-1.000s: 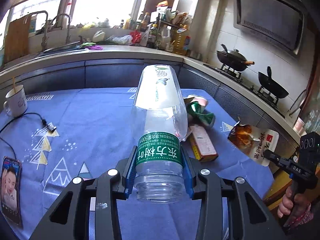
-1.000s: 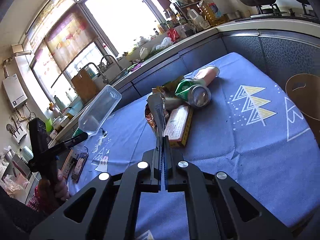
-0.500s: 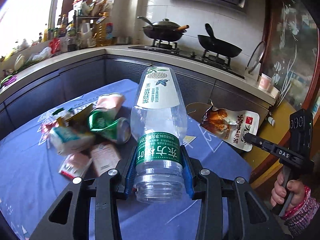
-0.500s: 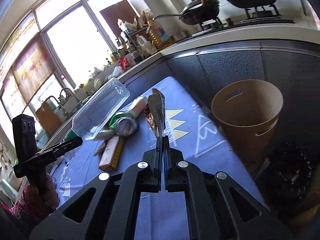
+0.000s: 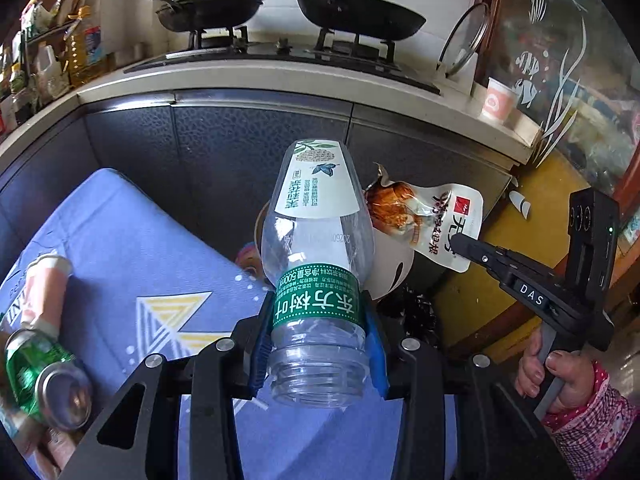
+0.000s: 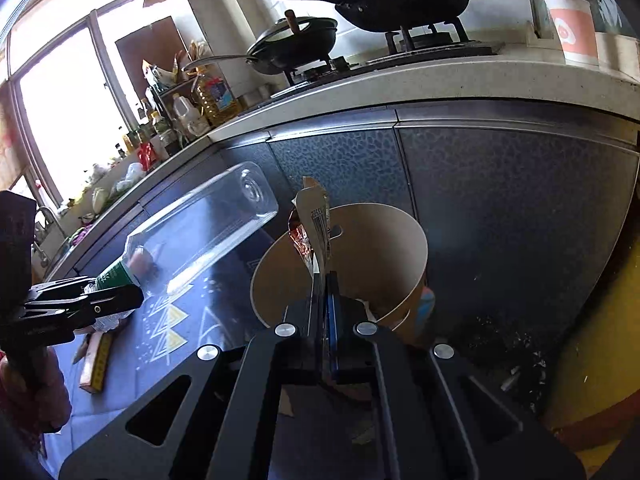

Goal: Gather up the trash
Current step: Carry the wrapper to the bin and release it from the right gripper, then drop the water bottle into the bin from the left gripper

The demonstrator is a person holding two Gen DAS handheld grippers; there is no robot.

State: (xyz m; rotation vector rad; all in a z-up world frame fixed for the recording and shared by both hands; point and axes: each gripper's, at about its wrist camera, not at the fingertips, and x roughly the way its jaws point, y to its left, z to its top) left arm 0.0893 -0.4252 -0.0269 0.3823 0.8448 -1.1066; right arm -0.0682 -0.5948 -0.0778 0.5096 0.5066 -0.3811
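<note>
At the lower left of the left wrist view, a crushed green drinks can (image 5: 42,386) and a pink wrapper (image 5: 44,290) lie on the blue patterned tablecloth (image 5: 132,248), pushed to the frame's edge now that both grippers have swung off the table toward the stove. Centre frame, the left gripper (image 5: 318,344) clamps the empty clear plastic bottle with the green label (image 5: 318,264) near its neck, base outward. Behind it, the round tan paper bin (image 6: 384,248) has come into view. At right, the right gripper (image 5: 460,246) pinches the white-and-orange snack pouch (image 5: 424,216) over that bin; release likely comes next.
</note>
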